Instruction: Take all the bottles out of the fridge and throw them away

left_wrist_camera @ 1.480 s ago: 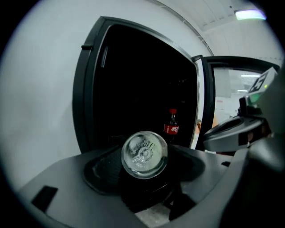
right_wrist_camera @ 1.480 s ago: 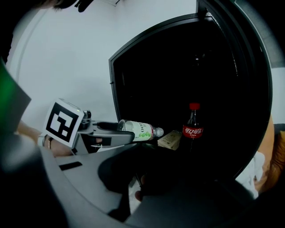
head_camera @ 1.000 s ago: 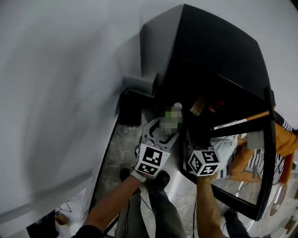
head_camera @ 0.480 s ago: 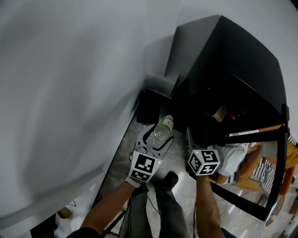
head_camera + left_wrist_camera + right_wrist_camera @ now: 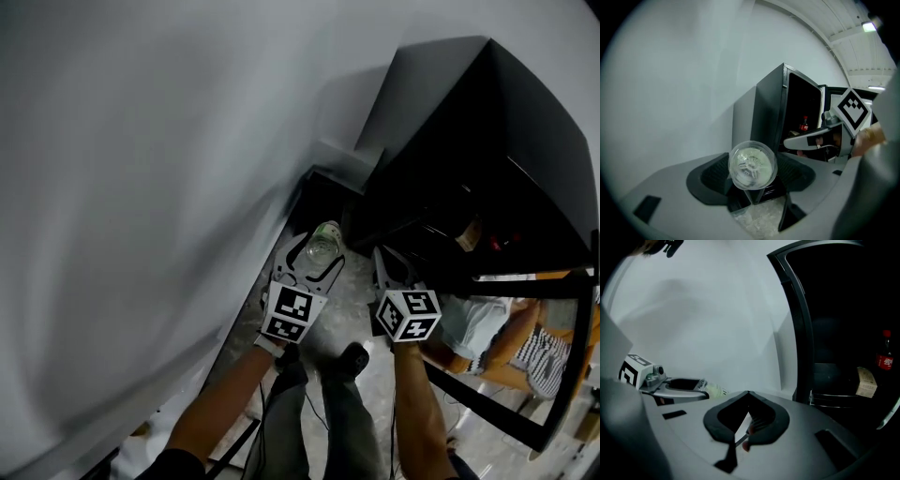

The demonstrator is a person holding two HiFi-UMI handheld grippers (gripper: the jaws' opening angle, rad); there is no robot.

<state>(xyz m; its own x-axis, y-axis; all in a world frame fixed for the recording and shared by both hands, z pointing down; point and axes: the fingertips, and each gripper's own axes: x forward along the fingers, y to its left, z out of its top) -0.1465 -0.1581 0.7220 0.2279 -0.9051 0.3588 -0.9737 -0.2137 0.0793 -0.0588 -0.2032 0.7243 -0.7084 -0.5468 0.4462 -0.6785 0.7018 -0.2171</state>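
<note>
The left gripper with the clear plastic bottle in its jaws draws away from the open fridge toward the white wall. A second ago the bottle sat right at the edge of the fridge's dark opening, and now it hangs over the floor just in front of the black container that stands between wall and fridge. The right gripper shifts the same way alongside it, and in the head view the fridge slides off to the right while the wall fills more of the picture.
</note>
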